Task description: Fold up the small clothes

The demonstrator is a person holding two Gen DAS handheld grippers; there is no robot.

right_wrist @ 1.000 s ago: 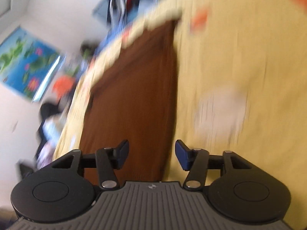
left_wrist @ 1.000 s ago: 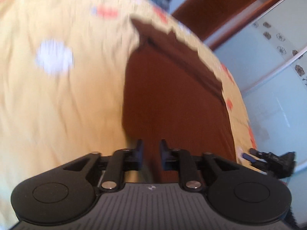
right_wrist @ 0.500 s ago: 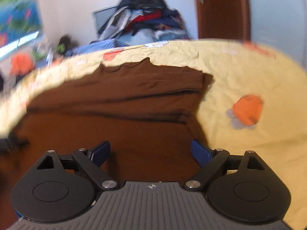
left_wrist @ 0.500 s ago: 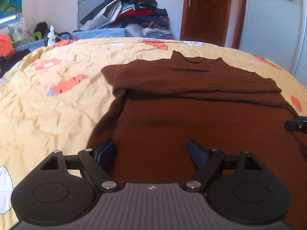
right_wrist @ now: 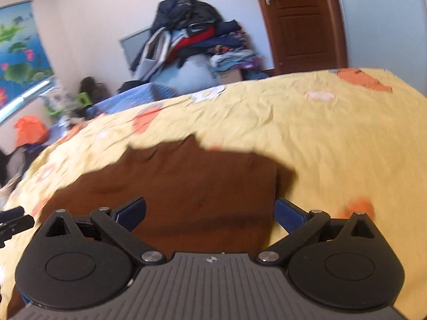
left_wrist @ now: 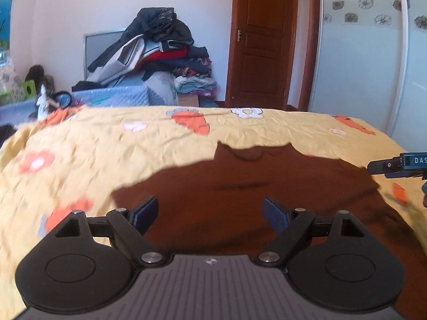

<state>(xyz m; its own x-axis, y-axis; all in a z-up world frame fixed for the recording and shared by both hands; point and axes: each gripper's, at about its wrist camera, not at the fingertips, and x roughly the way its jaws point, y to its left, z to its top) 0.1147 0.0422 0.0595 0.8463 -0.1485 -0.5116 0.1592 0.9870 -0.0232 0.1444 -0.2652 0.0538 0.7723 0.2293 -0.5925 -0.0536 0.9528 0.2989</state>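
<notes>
Your left gripper hangs over the near part of the dark brown knitted top, its blue-padded jaws spread wide and nothing between them. Your right gripper has just been opening and stands at its widest, empty, above the same garment near its right edge. The top lies flat, folded over, on the wrinkled yellow bedsheet with orange and white prints.
</notes>
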